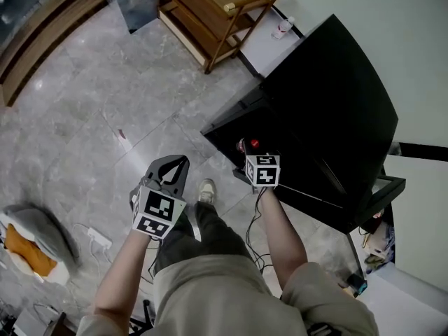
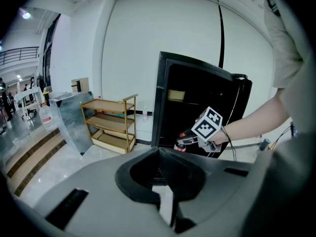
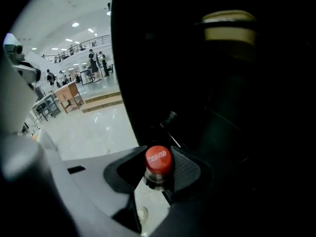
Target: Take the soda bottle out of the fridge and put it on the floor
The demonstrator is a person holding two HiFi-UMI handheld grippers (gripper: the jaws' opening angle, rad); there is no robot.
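The soda bottle [image 3: 158, 160] has a red cap and stands at the open front of the black fridge [image 1: 329, 103]. My right gripper [image 3: 158, 171] is closed round its neck just under the cap, and both ribbed pads sit against it. In the head view the red cap [image 1: 254, 144] shows just beyond the right gripper [image 1: 253, 152] at the fridge's edge. My left gripper [image 1: 183, 162] hangs over the floor to the left of the fridge, shut and empty. From the left gripper view [image 2: 158, 152] I see the right gripper holding the bottle [image 2: 181, 143] in front of the fridge [image 2: 197, 98].
A wooden shelf rack [image 1: 210, 12] stands beyond the fridge on the grey tiled floor. A small bottle [image 1: 283, 26] sits by the wall. A grey and orange cushion [image 1: 38, 240] and a power strip [image 1: 98, 239] lie at the left. The person's shoe [image 1: 206, 190] is between the grippers.
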